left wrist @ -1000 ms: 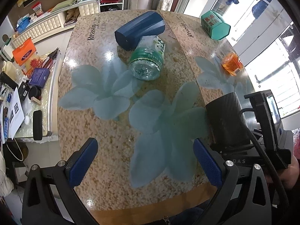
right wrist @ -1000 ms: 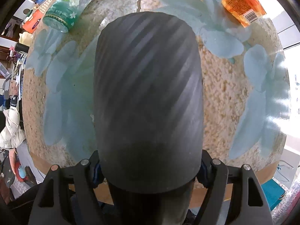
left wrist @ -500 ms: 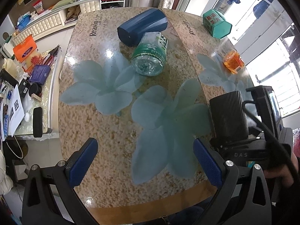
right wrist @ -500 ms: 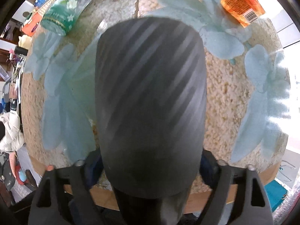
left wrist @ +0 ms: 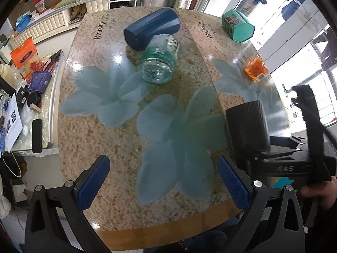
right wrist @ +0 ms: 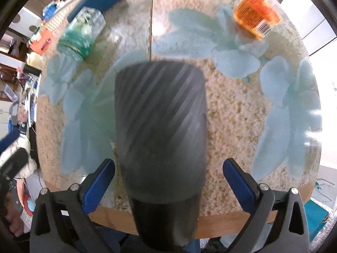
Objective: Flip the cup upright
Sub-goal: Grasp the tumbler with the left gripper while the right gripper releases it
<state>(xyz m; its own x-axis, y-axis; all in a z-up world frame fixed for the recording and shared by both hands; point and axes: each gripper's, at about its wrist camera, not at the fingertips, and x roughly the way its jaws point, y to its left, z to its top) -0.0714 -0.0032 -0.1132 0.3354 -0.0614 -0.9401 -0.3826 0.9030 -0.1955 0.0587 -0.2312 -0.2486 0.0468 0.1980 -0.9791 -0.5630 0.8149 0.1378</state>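
Observation:
A dark ribbed cup [right wrist: 161, 130] lies on its side near the front edge of the table, one end pointing away from me and the near end past the table edge. It also shows at the right of the left wrist view [left wrist: 247, 128]. My right gripper [right wrist: 168, 181] is open, its blue fingers standing apart on either side of the cup with gaps showing. My left gripper [left wrist: 162, 179] is open and empty above the front of the table, left of the cup.
On the speckled table [left wrist: 88, 139] lie a green plastic bottle [left wrist: 159, 63], a dark blue case [left wrist: 151, 30], a teal box [left wrist: 238, 27] and an orange jar [left wrist: 254, 68]. A cluttered side counter [left wrist: 25, 88] stands to the left.
My right gripper has opened and let go of the cup, and has drawn back from it. The left gripper has shifted only slightly.

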